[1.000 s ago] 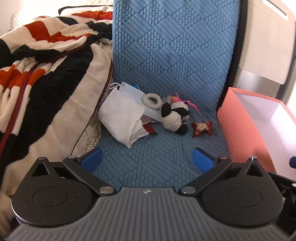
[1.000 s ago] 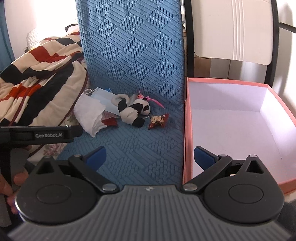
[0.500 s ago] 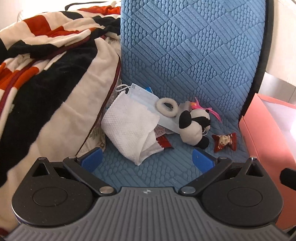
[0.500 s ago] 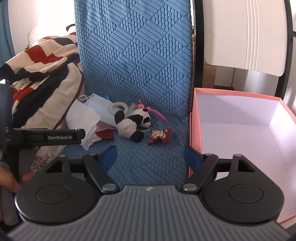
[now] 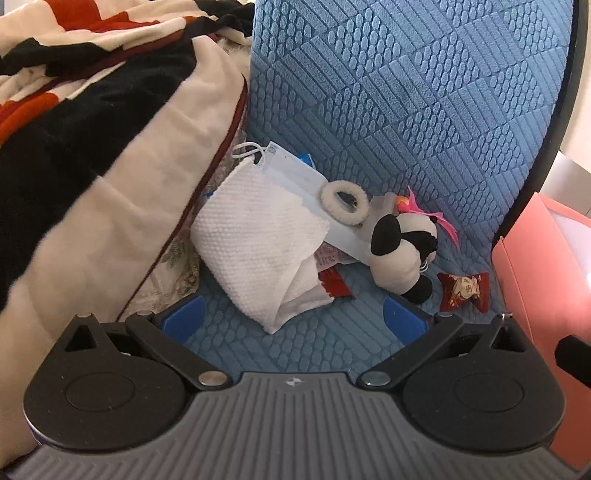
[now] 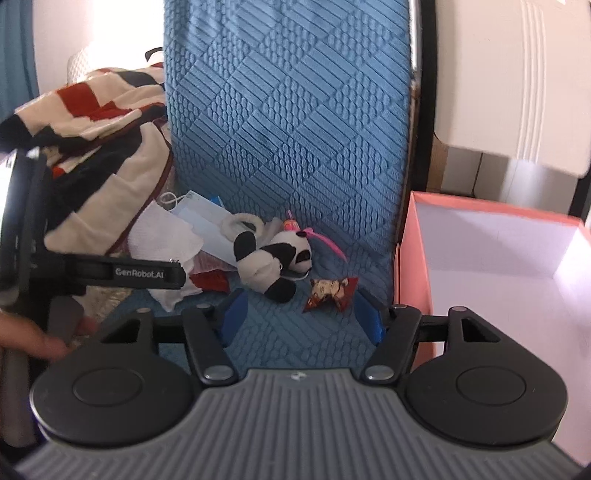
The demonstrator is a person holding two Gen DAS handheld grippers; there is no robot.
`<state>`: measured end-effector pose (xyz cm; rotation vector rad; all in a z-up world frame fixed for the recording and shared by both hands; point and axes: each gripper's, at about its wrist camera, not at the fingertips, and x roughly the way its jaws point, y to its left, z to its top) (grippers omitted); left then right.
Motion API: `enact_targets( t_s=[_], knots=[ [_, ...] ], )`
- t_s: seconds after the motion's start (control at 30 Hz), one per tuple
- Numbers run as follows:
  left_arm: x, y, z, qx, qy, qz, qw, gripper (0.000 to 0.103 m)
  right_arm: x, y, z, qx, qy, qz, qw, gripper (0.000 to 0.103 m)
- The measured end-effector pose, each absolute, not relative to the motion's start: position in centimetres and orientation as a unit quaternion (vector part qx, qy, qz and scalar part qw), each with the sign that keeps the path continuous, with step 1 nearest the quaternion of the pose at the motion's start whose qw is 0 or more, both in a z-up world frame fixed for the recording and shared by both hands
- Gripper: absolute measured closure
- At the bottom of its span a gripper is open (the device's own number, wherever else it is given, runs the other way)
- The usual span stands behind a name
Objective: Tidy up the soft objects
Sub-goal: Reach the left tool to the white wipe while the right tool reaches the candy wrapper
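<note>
Blue mat (image 5: 424, 110) | both claws agape, empty | left claw (image 5: 293, 317) lined up on white cloth (image 5: 258, 247) | right claw (image 6: 301, 317) probably for panda (image 6: 273, 258) (pink box (image 6: 412, 266) beside).

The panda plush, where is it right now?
In both wrist views the panda plush lies on the blue mat, between the white towel on its left and the red candy wrapper on its right.

A blue quilted mattress (image 6: 288, 122) is seen stretching away, edged in black. A white cabinet (image 6: 506, 81) is set beside it, and bright daylight is cast on the wall (image 6: 99, 33).
</note>
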<state>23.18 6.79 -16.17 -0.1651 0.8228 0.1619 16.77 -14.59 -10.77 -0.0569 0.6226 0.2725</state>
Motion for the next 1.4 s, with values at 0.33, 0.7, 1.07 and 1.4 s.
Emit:
enact_targets(
  t_s=[0.33,0.7,1.07,1.4],
  knots=[
    [25.0,7.9,-18.1,-0.116,0.402,0.103,0.903,0.002,19.7,-12.8,-13.0,-0.058,0.308,0.143,0.939,0.049],
    [25.8,10.3,-19.5,-0.159,0.396,0.168,0.889,0.006,24.7,-12.9,-15.1,-0.028,0.313,0.123,0.941,0.048],
    [27.3,11.8,-22.3,-0.197,0.425,0.189,0.863,0.006,29.9,-12.1,-18.0,-0.044,0.386,0.09,0.917,0.048],
    [28.5,11.1,-23.1,-0.185,0.429,0.183,0.865,0.015,31.7,-12.5,-20.4,-0.037,0.429,0.071,0.9,0.048]
  ],
)
